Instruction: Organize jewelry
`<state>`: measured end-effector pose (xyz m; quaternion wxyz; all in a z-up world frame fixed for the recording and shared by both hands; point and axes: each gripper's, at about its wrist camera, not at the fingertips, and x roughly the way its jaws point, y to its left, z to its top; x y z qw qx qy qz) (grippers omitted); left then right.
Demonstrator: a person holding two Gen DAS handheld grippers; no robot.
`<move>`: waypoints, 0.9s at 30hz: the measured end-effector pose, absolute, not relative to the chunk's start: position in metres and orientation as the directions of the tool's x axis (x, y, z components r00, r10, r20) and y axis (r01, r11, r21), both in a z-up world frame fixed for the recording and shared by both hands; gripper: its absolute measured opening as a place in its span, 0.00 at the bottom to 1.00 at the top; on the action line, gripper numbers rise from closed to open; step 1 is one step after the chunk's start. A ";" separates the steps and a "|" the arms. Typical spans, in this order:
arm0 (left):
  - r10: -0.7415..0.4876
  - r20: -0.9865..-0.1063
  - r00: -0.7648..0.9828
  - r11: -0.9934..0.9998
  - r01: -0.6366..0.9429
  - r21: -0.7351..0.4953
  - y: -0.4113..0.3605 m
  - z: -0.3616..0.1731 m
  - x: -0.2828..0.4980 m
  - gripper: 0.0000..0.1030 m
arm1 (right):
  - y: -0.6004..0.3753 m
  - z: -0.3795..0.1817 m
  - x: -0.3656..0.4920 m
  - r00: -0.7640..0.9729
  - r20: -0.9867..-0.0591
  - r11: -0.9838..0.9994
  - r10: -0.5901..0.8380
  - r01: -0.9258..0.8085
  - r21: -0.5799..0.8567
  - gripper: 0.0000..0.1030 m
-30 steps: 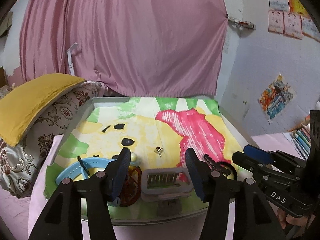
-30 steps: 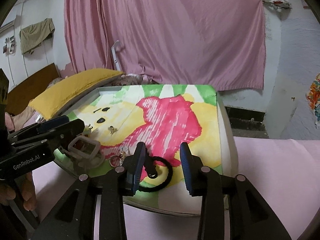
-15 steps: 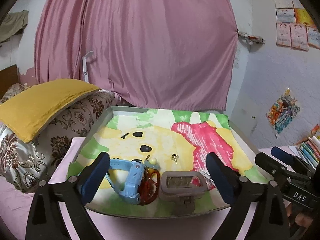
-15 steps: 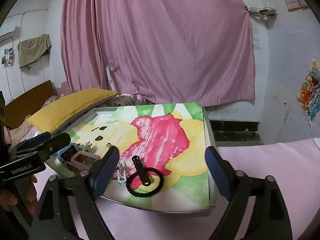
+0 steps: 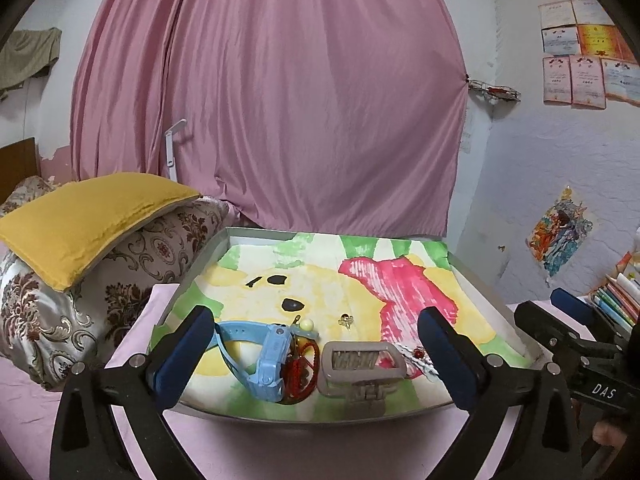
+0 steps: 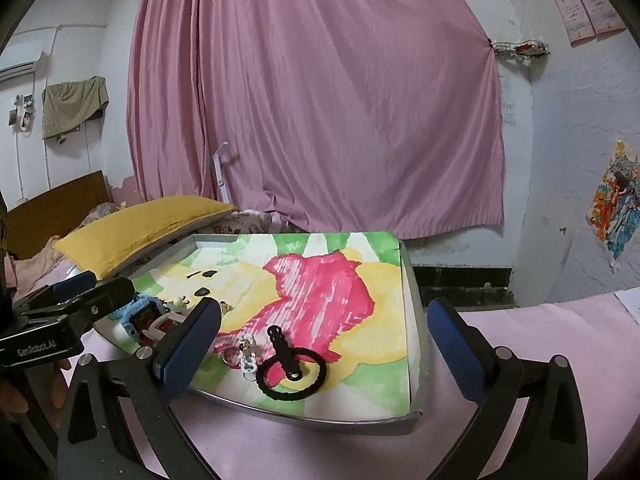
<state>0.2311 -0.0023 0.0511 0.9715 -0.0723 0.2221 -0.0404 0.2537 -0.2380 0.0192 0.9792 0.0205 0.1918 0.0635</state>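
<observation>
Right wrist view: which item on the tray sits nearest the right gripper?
The black ring with the stem, lying between the open right gripper fingers at the tray front edge. The blue watch and white charm sit further left.

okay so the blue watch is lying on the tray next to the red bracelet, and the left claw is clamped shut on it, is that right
Not quite. The blue watch does lie on the tray next to the red bracelet, but the left claw is open, gripping nothing; its pads stand clear either side. The left wrist view shows it.
</observation>
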 end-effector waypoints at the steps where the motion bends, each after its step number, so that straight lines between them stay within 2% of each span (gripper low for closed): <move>1: -0.117 -0.424 0.898 0.985 0.052 -0.163 -0.002 0.051 0.230 0.99 | -0.239 0.020 0.252 0.922 -0.365 0.992 0.129 -0.113 0.063 0.98; 13: -0.118 -0.379 0.918 0.985 0.059 -0.163 0.000 0.056 0.209 0.99 | -0.238 0.031 0.226 0.941 -0.313 0.991 0.130 -0.118 0.057 0.98; 27: -0.118 -0.348 0.930 0.987 0.072 -0.144 0.000 0.066 0.153 0.99 | -0.238 0.039 0.169 0.941 -0.306 0.989 0.145 -0.130 0.068 0.98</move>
